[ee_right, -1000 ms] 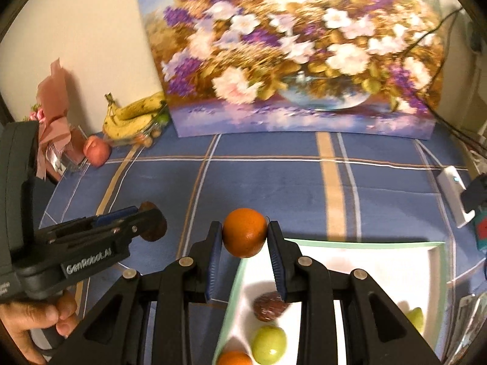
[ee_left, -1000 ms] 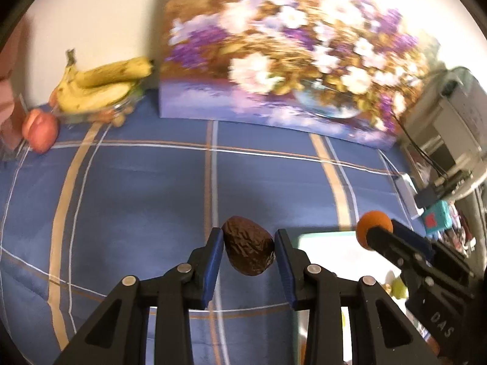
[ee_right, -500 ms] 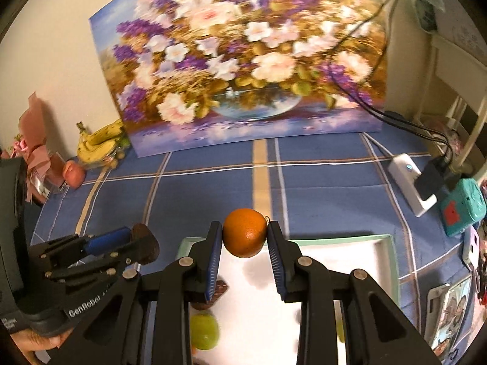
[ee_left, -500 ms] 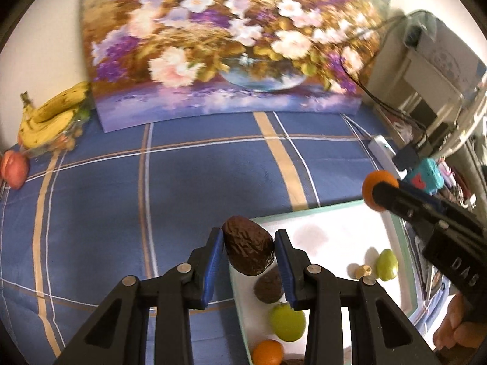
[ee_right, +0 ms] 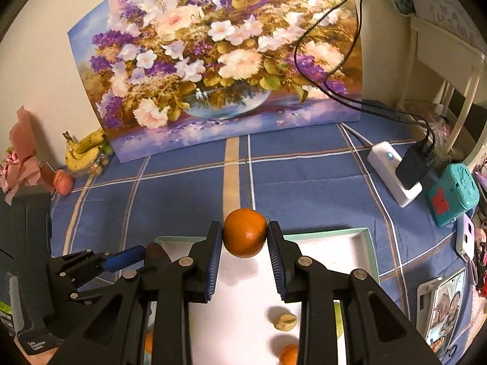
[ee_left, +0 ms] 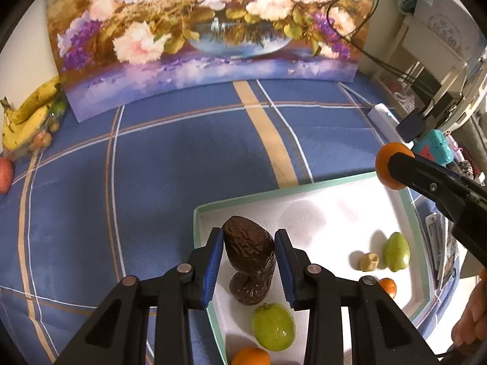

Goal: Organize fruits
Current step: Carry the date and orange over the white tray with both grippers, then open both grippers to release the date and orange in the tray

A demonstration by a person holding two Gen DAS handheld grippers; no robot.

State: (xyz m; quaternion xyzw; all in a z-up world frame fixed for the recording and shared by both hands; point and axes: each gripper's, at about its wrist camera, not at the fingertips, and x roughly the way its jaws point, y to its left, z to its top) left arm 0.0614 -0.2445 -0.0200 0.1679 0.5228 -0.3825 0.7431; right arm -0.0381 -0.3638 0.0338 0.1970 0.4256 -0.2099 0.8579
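Observation:
My left gripper (ee_left: pixel 249 245) is shut on a dark brown wrinkled avocado (ee_left: pixel 248 248) and holds it over the near left corner of a white tray with a mint rim (ee_left: pixel 274 197). A second dark avocado (ee_left: pixel 251 286), green fruits (ee_left: pixel 273 326), small oranges (ee_left: pixel 251 356) and a pale nut-like piece (ee_left: pixel 369 261) lie in the tray. My right gripper (ee_right: pixel 245 234) is shut on an orange (ee_right: pixel 245 232) above the tray's far edge (ee_right: pixel 319 231). The right gripper with the orange (ee_left: pixel 391 170) shows at the right in the left wrist view.
A flower painting (ee_right: pixel 219 60) leans on the wall at the back. Bananas (ee_left: pixel 27 115) and a red apple (ee_left: pixel 4 175) lie at far left on the blue plaid cloth (ee_left: pixel 152 167). A white charger block (ee_right: pixel 395 179), teal box (ee_right: pixel 453 194) and cables crowd the right side.
Both grippers have moved right and forward over the tray, each still holding its fruit. The tray now fills more of both views.

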